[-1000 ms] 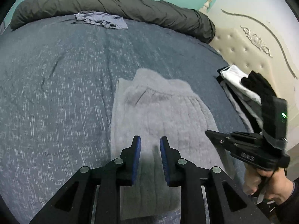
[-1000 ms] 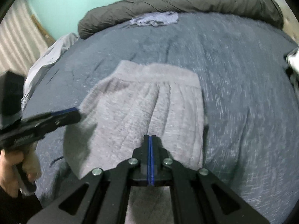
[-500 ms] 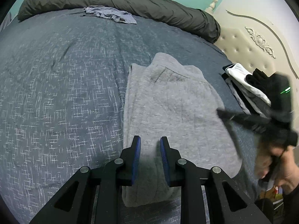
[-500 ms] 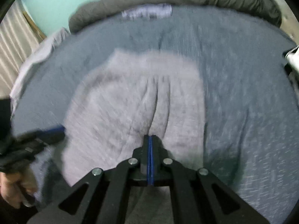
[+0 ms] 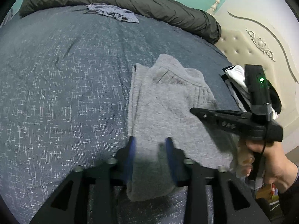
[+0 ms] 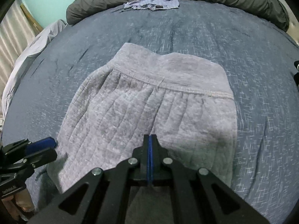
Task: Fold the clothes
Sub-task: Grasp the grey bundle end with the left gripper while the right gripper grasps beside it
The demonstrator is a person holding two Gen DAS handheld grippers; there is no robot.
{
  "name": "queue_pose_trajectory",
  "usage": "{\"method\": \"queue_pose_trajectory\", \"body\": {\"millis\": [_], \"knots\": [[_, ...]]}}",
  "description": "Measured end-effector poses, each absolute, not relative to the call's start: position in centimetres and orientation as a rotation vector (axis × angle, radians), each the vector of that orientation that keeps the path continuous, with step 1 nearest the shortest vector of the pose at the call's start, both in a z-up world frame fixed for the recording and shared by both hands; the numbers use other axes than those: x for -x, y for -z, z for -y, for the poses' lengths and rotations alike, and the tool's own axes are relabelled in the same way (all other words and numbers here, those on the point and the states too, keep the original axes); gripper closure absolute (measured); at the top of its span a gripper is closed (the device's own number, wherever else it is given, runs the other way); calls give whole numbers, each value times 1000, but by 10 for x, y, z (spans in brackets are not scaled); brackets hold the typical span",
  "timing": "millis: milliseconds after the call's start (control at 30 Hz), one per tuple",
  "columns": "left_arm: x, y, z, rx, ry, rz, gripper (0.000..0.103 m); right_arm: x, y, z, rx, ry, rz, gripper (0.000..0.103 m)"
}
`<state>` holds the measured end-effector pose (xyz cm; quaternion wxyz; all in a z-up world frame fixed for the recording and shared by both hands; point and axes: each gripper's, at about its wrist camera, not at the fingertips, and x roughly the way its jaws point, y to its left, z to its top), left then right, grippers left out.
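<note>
1. Standing at the bed's edge, I see the left gripper (image 5: 149, 149) with its jaws parted and blurred, straddling the near hem of the grey sweatpants (image 6: 149, 100); closing while it moves could catch one layer only and skew any fold.
2. Beside it, the right gripper (image 6: 150, 149) has its jaws pressed together over the near edge. Whether cloth is pinched I cannot tell; a thin pinch could slip out on a lift.
3. The sweatpants lie doubled on the blue quilt (image 5: 65, 93), waistband away, layers offset at one side, so dragging may bunch them further.
4. Farther off, a crumpled blue garment (image 6: 151, 3) lies by the dark duvet roll (image 5: 130, 0).
</note>
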<state>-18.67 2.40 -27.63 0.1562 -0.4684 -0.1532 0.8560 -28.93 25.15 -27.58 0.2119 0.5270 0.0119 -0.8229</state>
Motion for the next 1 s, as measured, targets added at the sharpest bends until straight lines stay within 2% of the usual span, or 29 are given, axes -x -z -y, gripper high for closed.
{"method": "queue_pose_trajectory", "body": {"millis": [133,200,233,267,300,400,467,633,733,1000], "knots": [[186,282,-19,1367,-2421,487,53,275,250,-275,-1402,2313,53,103],[185,284,-16,1380,-2406,511,48,260,236,-296,-1371,2336,124,97],[185,286,-15,1386,-2398,522,47,253,232,-305,-1371,2345,142,82],[185,287,-13,1392,-2390,534,45,246,230,-317,-1375,2358,164,61],[185,289,-13,1400,-2376,547,43,239,229,-329,-1387,2367,191,56],[186,294,-14,1414,-2350,562,40,218,231,-358,-1429,2375,269,51],[186,297,-15,1424,-2333,572,37,212,240,-370,-1466,2372,306,43],[187,306,-16,1446,-2289,596,32,198,265,-388,-1563,2304,436,41],[188,311,-18,1459,-2263,610,30,196,273,-382,-1571,2245,492,36],[191,323,-18,1482,-2206,651,29,210,290,-370,-1608,2188,551,30]]}}
